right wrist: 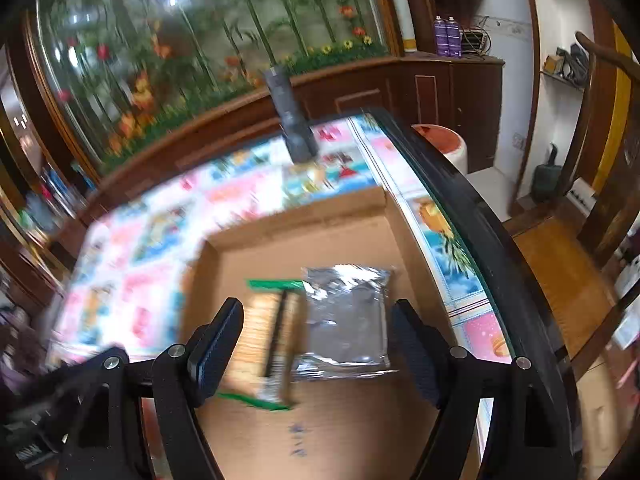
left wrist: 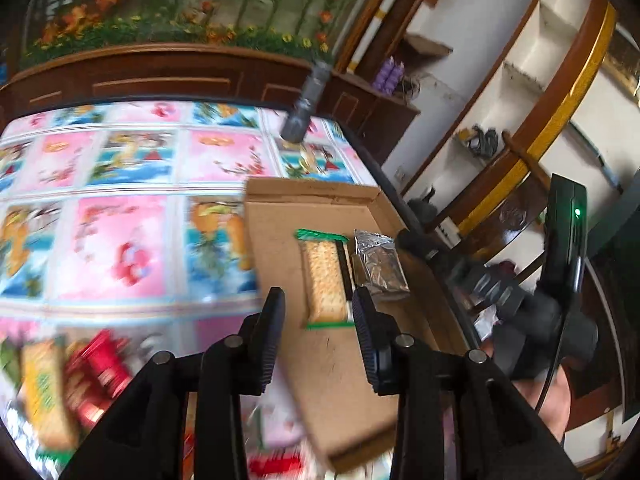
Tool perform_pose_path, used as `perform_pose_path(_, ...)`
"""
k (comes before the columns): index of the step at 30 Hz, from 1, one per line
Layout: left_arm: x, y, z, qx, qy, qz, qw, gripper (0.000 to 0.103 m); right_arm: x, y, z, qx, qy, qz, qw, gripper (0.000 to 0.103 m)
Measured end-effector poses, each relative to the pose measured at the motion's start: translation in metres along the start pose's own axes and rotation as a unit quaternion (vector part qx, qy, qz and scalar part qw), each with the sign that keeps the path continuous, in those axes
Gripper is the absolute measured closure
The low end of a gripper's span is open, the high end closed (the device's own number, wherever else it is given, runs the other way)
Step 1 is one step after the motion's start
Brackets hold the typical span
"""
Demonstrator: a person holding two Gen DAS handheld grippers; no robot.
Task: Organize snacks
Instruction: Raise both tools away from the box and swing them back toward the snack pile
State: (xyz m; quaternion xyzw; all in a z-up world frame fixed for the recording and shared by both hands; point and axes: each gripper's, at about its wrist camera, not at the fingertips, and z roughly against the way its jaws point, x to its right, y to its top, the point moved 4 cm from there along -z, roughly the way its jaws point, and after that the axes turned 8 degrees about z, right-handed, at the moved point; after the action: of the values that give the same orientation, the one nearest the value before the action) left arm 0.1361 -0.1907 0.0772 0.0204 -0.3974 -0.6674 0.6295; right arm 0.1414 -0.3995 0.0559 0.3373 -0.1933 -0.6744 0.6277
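A shallow cardboard tray (left wrist: 276,248) lies on the flowered tablecloth near the table's right edge; it also shows in the right wrist view (right wrist: 352,240). In it lie a green-edged cracker pack (left wrist: 324,280) and a silver foil pack (left wrist: 378,268) side by side, seen again as the cracker pack (right wrist: 268,340) and the foil pack (right wrist: 348,316). My left gripper (left wrist: 320,312) is open and empty, just above the tray in front of the cracker pack. My right gripper (right wrist: 316,340) is open and empty, its fingers either side of the two packs.
Loose snacks, a red pack (left wrist: 100,372) and a cracker pack (left wrist: 44,392), lie at the table's near left. A grey cylinder (left wrist: 304,104) stands at the far edge, also in the right wrist view (right wrist: 292,120). The right hand-held gripper (left wrist: 560,280) hovers past the table's right edge.
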Motion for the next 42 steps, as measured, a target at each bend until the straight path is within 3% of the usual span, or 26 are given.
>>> perform_pose_path(4,-0.027,-0.006,0.093,0.057,0.025,-0.008,0.9980,0.069,-0.012,0.008,0.037,0.032,0.104,-0.044,0.993,0.023)
perform_pose_path(6,-0.044,-0.006,0.147,0.090,0.044,-0.011,0.9949,0.069,-0.021,0.010,0.049,0.049,0.112,-0.041,0.992,0.023)
perform_pose_path(10,-0.077,-0.005,0.264,0.159,0.107,-0.009,0.9814,0.069,-0.042,0.001,0.056,0.031,0.125,-0.067,0.989,0.023)
perform_pose_path(15,-0.105,0.007,0.388,0.240,0.185,-0.015,0.9527,0.069,-0.105,0.015,0.105,0.008,0.139,-0.015,0.990,0.023)
perform_pose_path(18,-0.110,0.014,0.453,0.283,0.205,-0.013,0.9368,0.069,-0.139,0.035,0.152,0.016,0.130,0.038,0.991,0.023)
perform_pose_path(21,-0.104,0.018,0.497,0.317,0.200,-0.018,0.9267,0.069,-0.167,0.052,0.203,0.041,0.110,0.077,0.990,0.023)
perform_pose_path(24,-0.096,0.014,0.515,0.335,0.190,-0.024,0.9226,0.069,-0.189,0.053,0.236,0.074,0.113,0.101,0.986,0.021)
perform_pose_path(26,-0.094,0.003,0.515,0.335,0.176,-0.031,0.9251,0.066,-0.199,0.040,0.244,0.079,0.137,0.100,0.982,0.017)
perform_pose_path(29,-0.098,-0.015,0.502,0.321,0.169,-0.033,0.9313,0.066,-0.211,0.000,0.238,0.071,0.173,0.104,0.977,0.016)
perform_pose_path(35,-0.109,-0.056,0.475,0.287,0.165,-0.042,0.9427,0.066,-0.238,-0.083,0.204,0.032,0.152,0.173,0.973,0.016)
perform_pose_path(38,-0.111,-0.070,0.479,0.288,0.168,-0.047,0.9416,0.066,-0.240,-0.095,0.192,0.009,0.159,0.177,0.971,0.016)
perform_pose_path(42,-0.108,-0.070,0.509,0.309,0.192,-0.054,0.9300,0.066,-0.249,-0.089,0.204,0.015,0.171,0.177,0.969,0.016)
